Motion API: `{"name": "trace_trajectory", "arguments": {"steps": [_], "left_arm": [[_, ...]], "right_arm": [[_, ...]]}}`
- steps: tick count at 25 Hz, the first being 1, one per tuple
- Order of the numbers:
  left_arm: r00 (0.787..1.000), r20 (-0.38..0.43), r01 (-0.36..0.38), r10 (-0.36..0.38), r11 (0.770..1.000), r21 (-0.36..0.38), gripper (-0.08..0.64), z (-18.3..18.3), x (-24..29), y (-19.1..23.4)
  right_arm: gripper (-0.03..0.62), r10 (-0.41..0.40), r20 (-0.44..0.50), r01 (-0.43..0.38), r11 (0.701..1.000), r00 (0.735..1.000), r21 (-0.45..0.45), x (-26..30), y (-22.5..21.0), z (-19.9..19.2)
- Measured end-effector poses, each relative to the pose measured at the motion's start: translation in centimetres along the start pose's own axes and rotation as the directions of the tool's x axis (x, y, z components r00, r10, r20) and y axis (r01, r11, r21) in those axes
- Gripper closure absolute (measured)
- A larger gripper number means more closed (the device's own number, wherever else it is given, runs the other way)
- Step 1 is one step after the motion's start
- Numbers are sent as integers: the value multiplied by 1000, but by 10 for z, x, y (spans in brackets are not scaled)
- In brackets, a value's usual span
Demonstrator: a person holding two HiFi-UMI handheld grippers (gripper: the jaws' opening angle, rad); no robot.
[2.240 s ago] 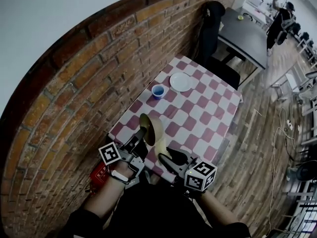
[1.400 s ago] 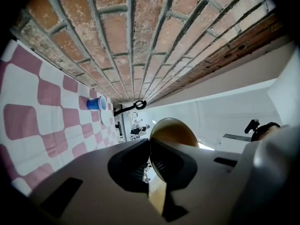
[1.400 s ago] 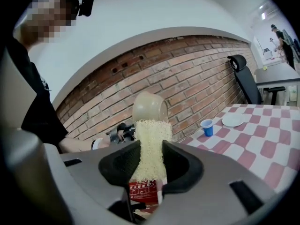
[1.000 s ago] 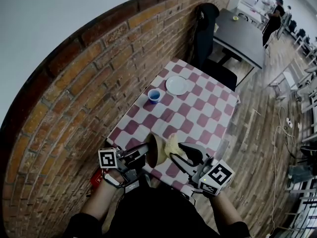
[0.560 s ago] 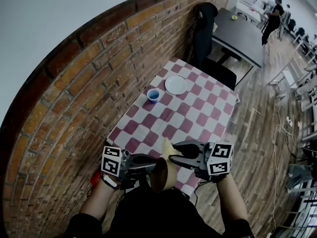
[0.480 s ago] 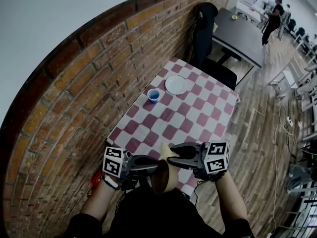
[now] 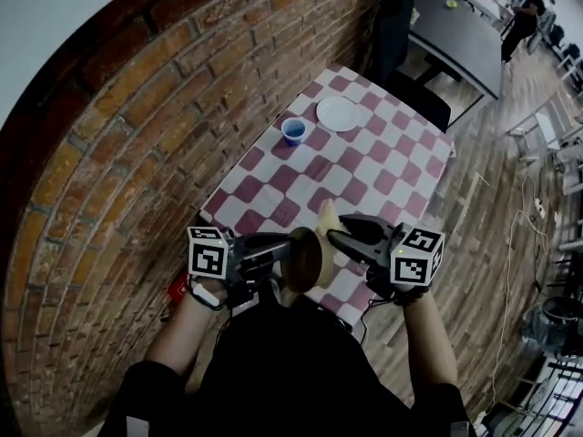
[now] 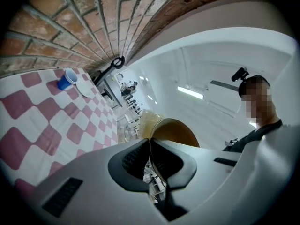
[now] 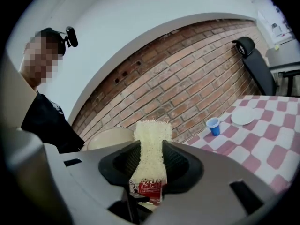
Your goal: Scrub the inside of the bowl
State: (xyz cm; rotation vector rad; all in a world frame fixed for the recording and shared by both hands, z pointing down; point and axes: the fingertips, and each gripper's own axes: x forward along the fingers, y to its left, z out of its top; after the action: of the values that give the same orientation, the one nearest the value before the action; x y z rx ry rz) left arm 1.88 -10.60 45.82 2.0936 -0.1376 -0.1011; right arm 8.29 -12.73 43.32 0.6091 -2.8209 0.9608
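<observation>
My left gripper (image 7: 290,244) is shut on the rim of a tan bowl (image 7: 305,259), which it holds tipped on edge over the near table edge. In the left gripper view the rim (image 8: 171,125) runs between the closed jaws of the left gripper (image 8: 150,142). My right gripper (image 7: 337,235) is shut on a pale yellow scrub sponge (image 7: 328,217), just above and right of the bowl; I cannot tell whether they touch. The right gripper view shows the sponge (image 9: 151,139) upright in the right gripper (image 9: 151,146), with the bowl (image 9: 110,137) behind it to the left.
A red-and-white checkered table (image 7: 364,167) stands against a brick wall (image 7: 173,107). On its far end are a blue cup (image 7: 293,130) and a white plate (image 7: 338,114). A dark chair and a black table stand beyond. People stand far off.
Both grippers stay shut on their loads. The bowl has turned from lying below the sponge to sitting left of it, and the right gripper has rolled and sunk slightly.
</observation>
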Motion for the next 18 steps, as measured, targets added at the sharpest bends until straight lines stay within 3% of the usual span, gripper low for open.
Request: {"name": "trace_trajectory", "arguments": {"steps": [3,5,7,9,11,13,15,18], "left_arm": [[994,43,-104,104,994,-18,529,11,-4,19],[978,50,-200,201,980,-17,528,10,-9,34],[952,53,-303,303,953,8,528,12,-15,47],[913,57,-406,403,911,73,528,17,-19,56],[867,70,-498,494,850,171,528,25,-23,60],[816,105,-572,568,768,289,529,37,-25,59],[767,166,-627,619,669,399,528,51,-25,53],[707,260,-675,658,518,525,528,62,-23,42]], "right_arm": [[437,-62,49,63,998,997,-14,-10,-5,12],[437,-127,65,130,991,990,-35,-14,-7,14],[437,-220,78,226,971,972,-76,-18,-11,15],[437,-297,86,306,943,951,-130,-19,-12,17],[437,-347,75,355,916,935,-190,-15,-5,17],[437,-377,43,375,891,925,-255,-5,4,14],[437,-386,0,368,879,922,-302,8,13,7],[437,-409,-53,378,880,911,-287,26,10,-8]]}}
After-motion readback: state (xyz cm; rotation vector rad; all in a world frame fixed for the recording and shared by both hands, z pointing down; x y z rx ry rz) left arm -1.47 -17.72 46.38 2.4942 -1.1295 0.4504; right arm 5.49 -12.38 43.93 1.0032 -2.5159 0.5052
